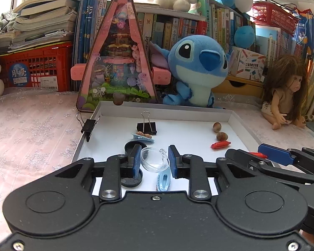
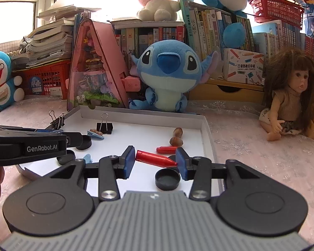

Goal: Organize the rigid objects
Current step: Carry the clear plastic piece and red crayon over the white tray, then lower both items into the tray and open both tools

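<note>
— Left gripper (image 1: 155, 160)?
— Clamped on clear half-dome (image 1: 155, 159), above white tray (image 1: 198, 117), near front edge.
— Right gripper (image 2: 156, 161)?
— Partly open, pinching red bullet (image 2: 155, 158) endwise, over tray's right front.

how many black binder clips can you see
2: one binder clip stands inside the white tray near its back wall, the other binder clip sits on the tray's left rim. More may be hidden behind the grippers.
</note>
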Available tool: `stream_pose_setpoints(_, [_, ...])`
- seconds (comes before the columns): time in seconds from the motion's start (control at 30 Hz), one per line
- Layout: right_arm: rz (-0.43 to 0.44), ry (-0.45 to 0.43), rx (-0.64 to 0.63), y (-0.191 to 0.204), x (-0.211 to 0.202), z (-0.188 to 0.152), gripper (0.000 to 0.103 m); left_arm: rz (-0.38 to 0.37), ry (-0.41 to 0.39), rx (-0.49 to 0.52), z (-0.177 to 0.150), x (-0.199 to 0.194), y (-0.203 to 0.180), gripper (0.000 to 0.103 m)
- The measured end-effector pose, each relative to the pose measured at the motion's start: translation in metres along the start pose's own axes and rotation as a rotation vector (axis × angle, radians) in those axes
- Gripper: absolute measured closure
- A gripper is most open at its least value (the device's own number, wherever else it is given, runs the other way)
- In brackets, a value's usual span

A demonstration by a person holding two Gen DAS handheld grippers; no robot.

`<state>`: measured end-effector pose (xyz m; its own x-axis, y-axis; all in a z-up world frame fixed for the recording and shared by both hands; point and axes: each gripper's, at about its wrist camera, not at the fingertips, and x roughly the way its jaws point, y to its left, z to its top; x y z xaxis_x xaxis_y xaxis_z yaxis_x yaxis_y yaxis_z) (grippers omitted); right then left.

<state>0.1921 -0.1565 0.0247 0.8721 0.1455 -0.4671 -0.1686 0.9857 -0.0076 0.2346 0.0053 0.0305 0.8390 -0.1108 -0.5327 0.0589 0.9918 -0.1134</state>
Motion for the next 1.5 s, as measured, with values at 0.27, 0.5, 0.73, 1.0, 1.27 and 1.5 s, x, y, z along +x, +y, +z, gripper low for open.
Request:
stream_pose_setpoints(0.27, [-0.002, 0.027, 0.008, 0.001, 0.018, 0.000, 0.055, 0.022, 0.020, -0.012, -0.001, 0.016, 0.004, 0.077])
stream_pose_setpoints(0.5, [-0.007, 0.046, 0.023, -0.003, 0.028, 0.002, 0.055, 0.020, 0.034, -0.014, -0.001, 0.026, 0.005, 0.077])
stream_pose_setpoints(0.73, [0.006, 0.067, 0.004, -0.002, 0.042, 0.008, 0.055, 0.022, 0.031, 0.007, 0.010, 0.036, 0.003, 0.077])
stream_pose_setpoints(1.0, [0.045, 0.075, -0.016, 0.000, 0.054, 0.010, 0.055, 0.030, 0.058, -0.019, 0.009, 0.054, 0.011, 0.077])
stream_pose_setpoints(1.27, [0.076, 0.102, -0.025, -0.002, 0.062, 0.008, 0.055, 0.027, 0.072, -0.020, 0.006, 0.061, 0.014, 0.077])
stream_pose_setpoints(1.5, [0.077, 0.119, -0.024, -0.004, 0.068, 0.003, 0.055, 0.023, 0.067, -0.006, 0.004, 0.063, 0.015, 0.077])
